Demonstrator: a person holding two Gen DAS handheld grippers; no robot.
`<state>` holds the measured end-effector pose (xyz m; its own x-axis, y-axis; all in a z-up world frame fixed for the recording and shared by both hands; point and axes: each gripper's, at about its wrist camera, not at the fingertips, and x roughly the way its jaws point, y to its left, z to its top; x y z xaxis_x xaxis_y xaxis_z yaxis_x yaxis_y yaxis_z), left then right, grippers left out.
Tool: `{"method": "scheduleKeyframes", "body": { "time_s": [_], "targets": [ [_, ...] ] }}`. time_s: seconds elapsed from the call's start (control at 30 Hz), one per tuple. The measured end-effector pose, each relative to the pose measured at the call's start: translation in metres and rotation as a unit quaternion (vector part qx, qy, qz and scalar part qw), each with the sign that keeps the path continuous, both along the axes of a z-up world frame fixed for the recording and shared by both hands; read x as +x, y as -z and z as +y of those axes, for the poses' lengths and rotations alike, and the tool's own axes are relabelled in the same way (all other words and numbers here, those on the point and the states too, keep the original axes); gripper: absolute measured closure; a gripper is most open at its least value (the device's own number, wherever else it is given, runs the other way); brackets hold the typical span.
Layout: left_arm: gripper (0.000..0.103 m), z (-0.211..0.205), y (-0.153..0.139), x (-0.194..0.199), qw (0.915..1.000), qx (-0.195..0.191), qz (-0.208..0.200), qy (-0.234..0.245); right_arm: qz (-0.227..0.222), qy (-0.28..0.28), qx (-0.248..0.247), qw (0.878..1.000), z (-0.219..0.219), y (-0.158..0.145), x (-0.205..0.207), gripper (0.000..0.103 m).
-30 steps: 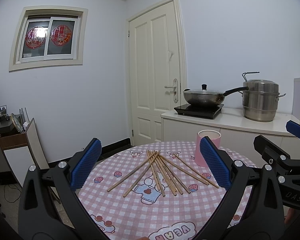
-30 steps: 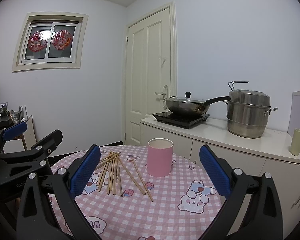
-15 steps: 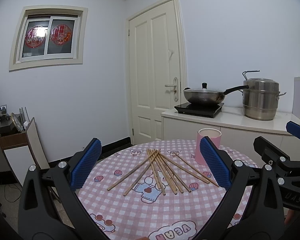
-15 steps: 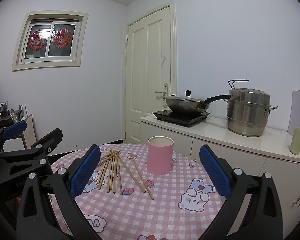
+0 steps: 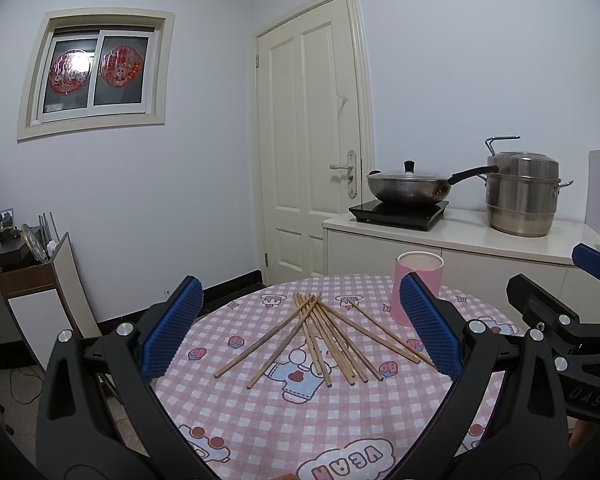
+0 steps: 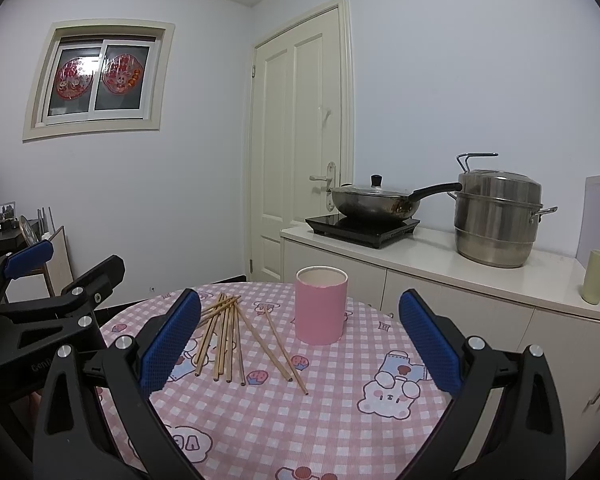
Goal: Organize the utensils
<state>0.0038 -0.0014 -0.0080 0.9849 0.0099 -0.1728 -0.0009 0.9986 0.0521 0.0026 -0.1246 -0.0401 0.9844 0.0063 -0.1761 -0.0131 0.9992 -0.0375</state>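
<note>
Right now both claws hang above the round tabletop [image 5: 260, 408] with its pink checked cloth, each spread wide and holding nothing. Between the blue pads of the left claw [image 5: 300, 332] lies a loose fan of wooden chopsticks [image 5: 324, 338], flat on the cloth and crossing one another at their far ends. A pink cup [image 6: 321, 305] stands upright just to their right, ahead of the right claw [image 6: 300, 340].
</note>
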Motion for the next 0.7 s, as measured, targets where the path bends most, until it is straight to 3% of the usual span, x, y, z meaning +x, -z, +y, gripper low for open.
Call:
{"method": "scheduleKeyframes", "body": {
  "time_s": [0.7],
  "targets": [
    [0.006,0.001,0.005,0.012,0.9996,0.012,0.018,-0.016,0.016,-0.007,0.006,1.0,-0.004,0.004,0.015,0.007]
  ]
}}
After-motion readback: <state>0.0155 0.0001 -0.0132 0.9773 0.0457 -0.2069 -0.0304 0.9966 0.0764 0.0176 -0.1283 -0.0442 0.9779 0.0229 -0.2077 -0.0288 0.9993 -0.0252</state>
